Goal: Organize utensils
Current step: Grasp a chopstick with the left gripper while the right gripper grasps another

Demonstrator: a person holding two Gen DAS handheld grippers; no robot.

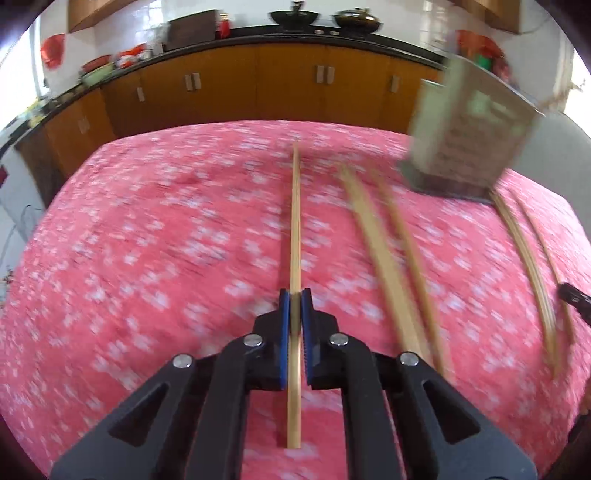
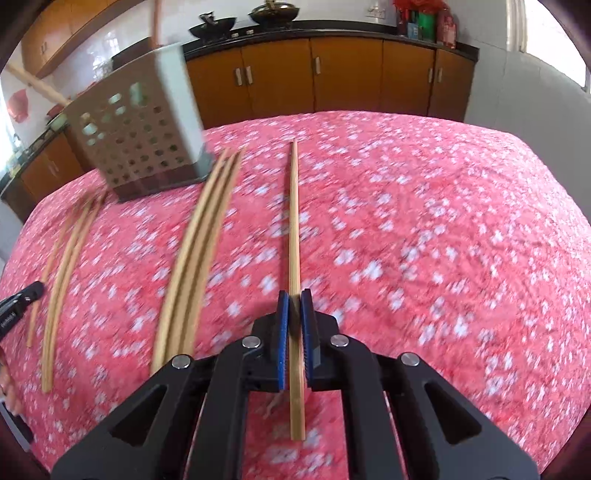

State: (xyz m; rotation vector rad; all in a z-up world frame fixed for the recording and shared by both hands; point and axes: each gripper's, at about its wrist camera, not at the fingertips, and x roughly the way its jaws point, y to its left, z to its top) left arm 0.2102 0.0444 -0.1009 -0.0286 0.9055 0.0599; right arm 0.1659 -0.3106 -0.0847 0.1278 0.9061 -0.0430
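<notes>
In the left wrist view my left gripper (image 1: 295,295) is shut on a single bamboo chopstick (image 1: 295,221) that points away over the red flowered tablecloth (image 1: 147,240). My right gripper (image 2: 294,295) is likewise shut on one chopstick (image 2: 294,221), which runs between its blue pads (image 2: 283,332). The square perforated utensil holder (image 1: 469,133) stands far right of the left gripper and far left (image 2: 140,136) of the right one. Loose chopsticks (image 1: 384,266) lie on the cloth between them, a bundle (image 2: 199,258) and a pair (image 2: 62,277).
More chopsticks (image 1: 532,258) lie at the right by the holder. The other gripper's black tip shows at the frame edge (image 1: 576,302) (image 2: 22,299). Sticks (image 2: 157,22) rise out of the holder. Brown kitchen cabinets (image 1: 258,81) with woks (image 1: 295,16) stand beyond the table's far edge.
</notes>
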